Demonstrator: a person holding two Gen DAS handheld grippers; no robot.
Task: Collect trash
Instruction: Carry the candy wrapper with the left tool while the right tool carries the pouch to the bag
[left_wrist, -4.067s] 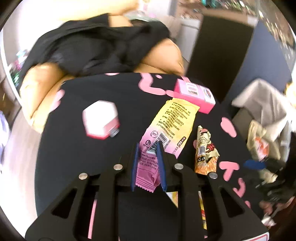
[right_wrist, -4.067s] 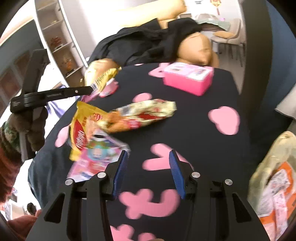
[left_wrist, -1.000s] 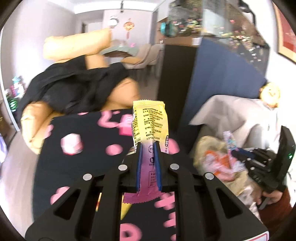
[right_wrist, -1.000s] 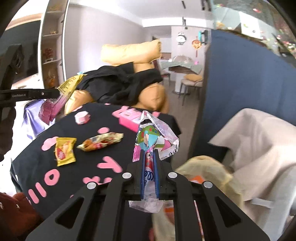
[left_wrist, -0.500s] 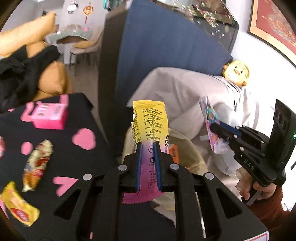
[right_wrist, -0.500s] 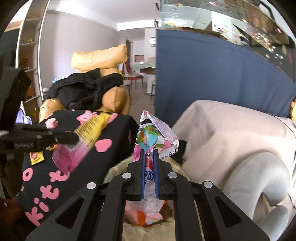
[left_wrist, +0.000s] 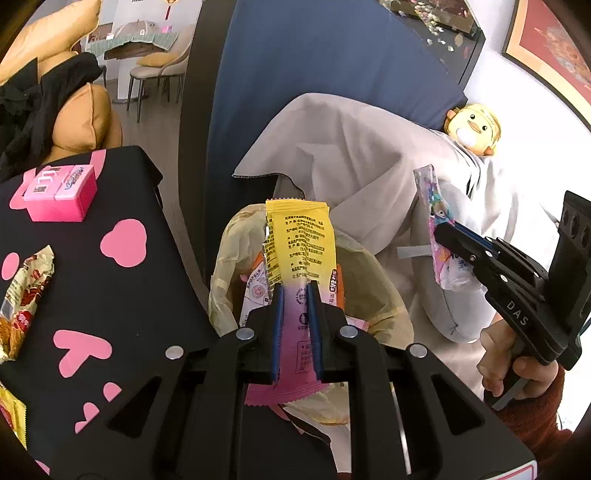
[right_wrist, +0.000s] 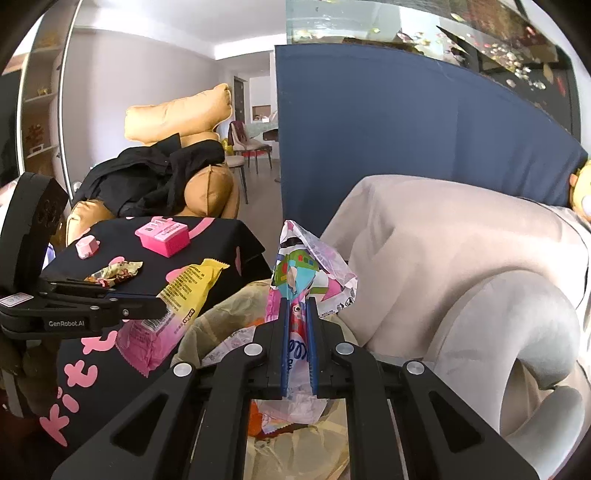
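Both wrappers now over the trash bag, off the surface.
L view: left gripper (left_wrist: 295, 325) fingers clamp the yellow-pink wrapper (left_wrist: 299, 247), earlier flat on the black surface (left_wrist: 92, 295), now above the trash bag (left_wrist: 369, 273). R view: right gripper (right_wrist: 297, 332), open & empty before, fingers pinch the cartoon wrapper (right_wrist: 306, 273) just over the bag.

A tall dark-blue fabric partition (right_wrist: 388, 140) stands behind a grey sofa draped in a beige blanket (right_wrist: 443, 236). Further back, a tan leather armchair (right_wrist: 177, 118) carries heaped black clothing (right_wrist: 147, 177). Pale grey walls (right_wrist: 147, 70), white ceiling, daylight.
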